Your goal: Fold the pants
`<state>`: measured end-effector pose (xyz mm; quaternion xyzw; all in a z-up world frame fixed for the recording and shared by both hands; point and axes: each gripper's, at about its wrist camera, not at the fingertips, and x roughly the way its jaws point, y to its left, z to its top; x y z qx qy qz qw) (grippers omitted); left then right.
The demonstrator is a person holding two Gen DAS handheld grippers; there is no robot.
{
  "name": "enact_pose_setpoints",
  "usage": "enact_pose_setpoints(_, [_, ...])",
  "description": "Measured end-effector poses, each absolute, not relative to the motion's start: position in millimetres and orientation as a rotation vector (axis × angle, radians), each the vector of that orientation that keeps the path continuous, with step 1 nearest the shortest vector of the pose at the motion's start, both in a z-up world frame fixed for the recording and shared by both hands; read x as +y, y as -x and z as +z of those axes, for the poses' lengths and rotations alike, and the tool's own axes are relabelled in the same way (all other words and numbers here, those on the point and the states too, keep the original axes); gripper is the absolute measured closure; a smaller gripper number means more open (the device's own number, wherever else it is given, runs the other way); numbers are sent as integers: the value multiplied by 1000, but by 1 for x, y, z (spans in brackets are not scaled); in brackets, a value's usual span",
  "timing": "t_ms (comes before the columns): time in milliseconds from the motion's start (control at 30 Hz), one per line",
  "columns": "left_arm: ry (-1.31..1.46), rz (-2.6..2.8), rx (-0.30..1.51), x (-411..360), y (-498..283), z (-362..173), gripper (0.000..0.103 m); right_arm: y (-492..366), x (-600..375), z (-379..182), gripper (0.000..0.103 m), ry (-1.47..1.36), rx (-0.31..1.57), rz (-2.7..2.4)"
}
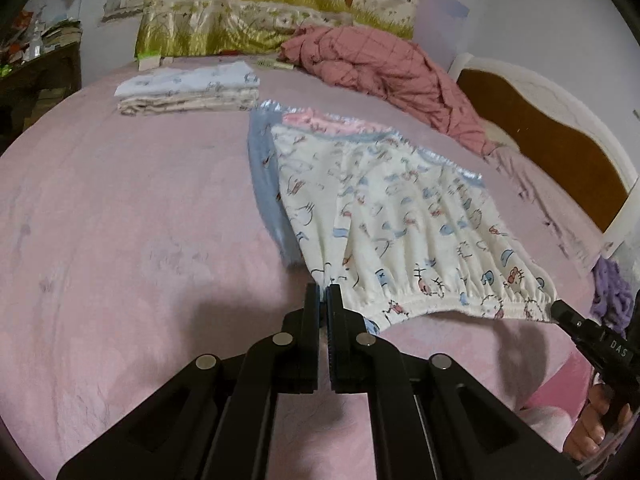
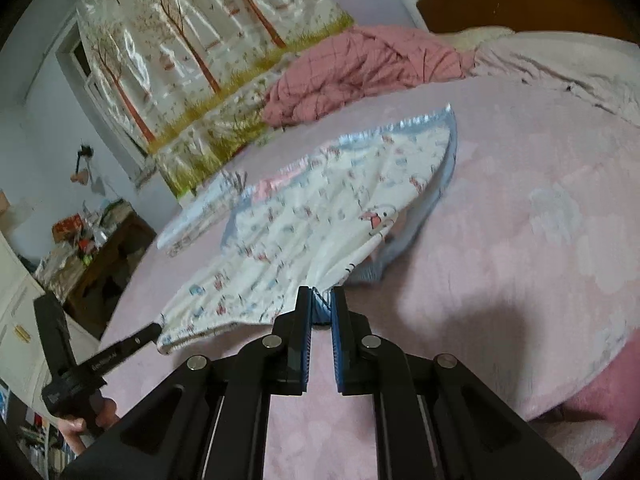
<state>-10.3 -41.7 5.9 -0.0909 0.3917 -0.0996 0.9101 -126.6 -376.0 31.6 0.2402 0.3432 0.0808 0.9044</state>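
Observation:
White cartoon-print pants (image 1: 400,216) with an elastic waistband are held up by the waistband over the pink bed, their far end resting on a blue garment. My left gripper (image 1: 323,296) is shut on the waistband's left corner. My right gripper (image 2: 322,300) is shut on the other corner; it shows at the right edge of the left wrist view (image 1: 560,312). The pants (image 2: 304,224) stretch between both grippers. The left gripper also shows in the right wrist view (image 2: 154,330).
A folded stack of clothes (image 1: 188,92) lies at the far left of the pink bed (image 1: 120,240). A crumpled red quilt (image 1: 380,68) lies at the back. A brown headboard (image 1: 552,148) is at the right. A cluttered dresser (image 2: 92,248) stands beside the bed.

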Motion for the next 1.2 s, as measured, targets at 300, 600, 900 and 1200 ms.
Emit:
enact_pose_setpoints(300, [113,-167,880,-45,2,-26,76,94,-375,-17,90,-415,909,99])
enact_pose_setpoints(600, [155,-127,793,-13,-28,9,64,87,-410,2,75,-523,824,27])
enact_pose_setpoints(900, [219,-187,716,-7,-168,61,67,5,-384,107,71,-338,693,129])
enact_pose_setpoints(1200, [353,-247,823,-1,-303,24,80,-159,-318,167,61,-337,619,204])
